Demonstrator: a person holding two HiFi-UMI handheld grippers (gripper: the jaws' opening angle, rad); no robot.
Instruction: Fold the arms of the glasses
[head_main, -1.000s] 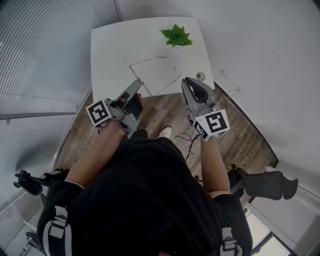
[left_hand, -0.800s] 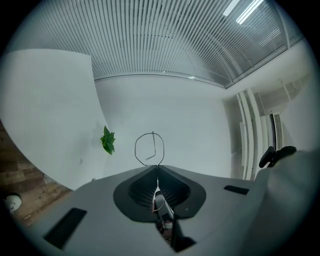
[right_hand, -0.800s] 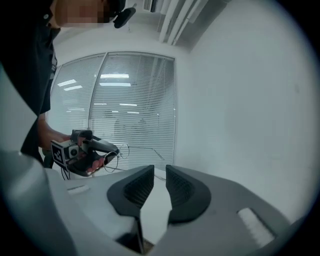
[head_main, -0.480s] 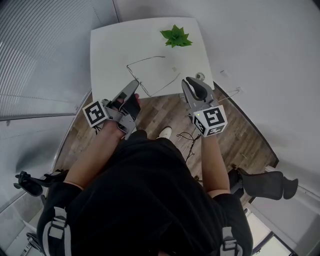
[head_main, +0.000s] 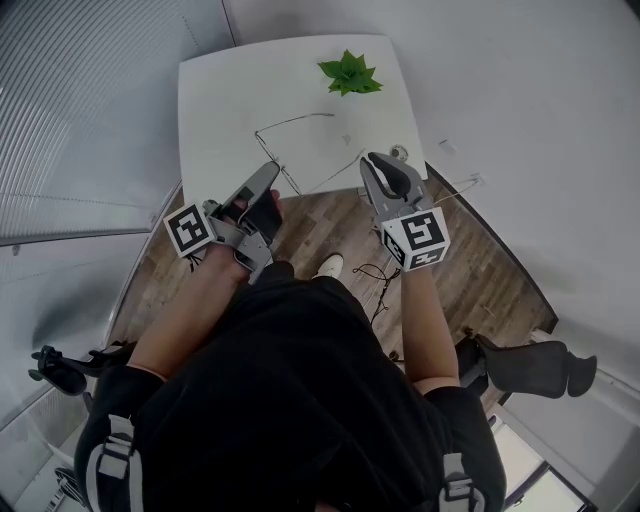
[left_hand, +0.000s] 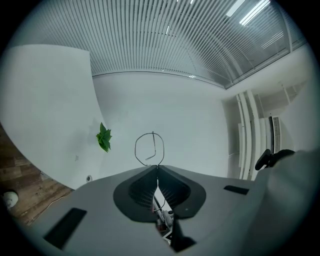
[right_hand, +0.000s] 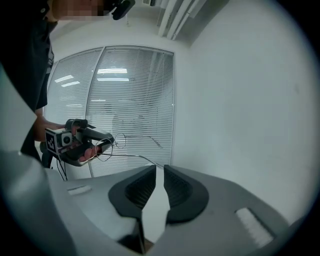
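The thin wire glasses (head_main: 293, 122) hang over the near edge of the flat white table (head_main: 220, 100), clamped at the round rim by the left gripper's (head_main: 272, 168) ribbed fingers. The right gripper's (head_main: 372, 160) fingers stand slightly parted, gripping nothing.

Look: thin bare-wire glasses (left_hand: 154, 143) with round rims.
Arms: both unfolded, roughly square to the front. In the head view the far arm (right_hand: 142, 136) and the near arm (right_hand: 131, 155) run toward 2 o'clock.
Hold: the front is pinched in the left gripper (left_hand: 156, 167); one rim stands out at 12 o'clock past its tips.
Place: over the near edge of the white table (head_main: 210, 100), 12 o'clock from the person.
Near arm's tip: at the right gripper (right_hand: 160, 167) tips; contact unclear.
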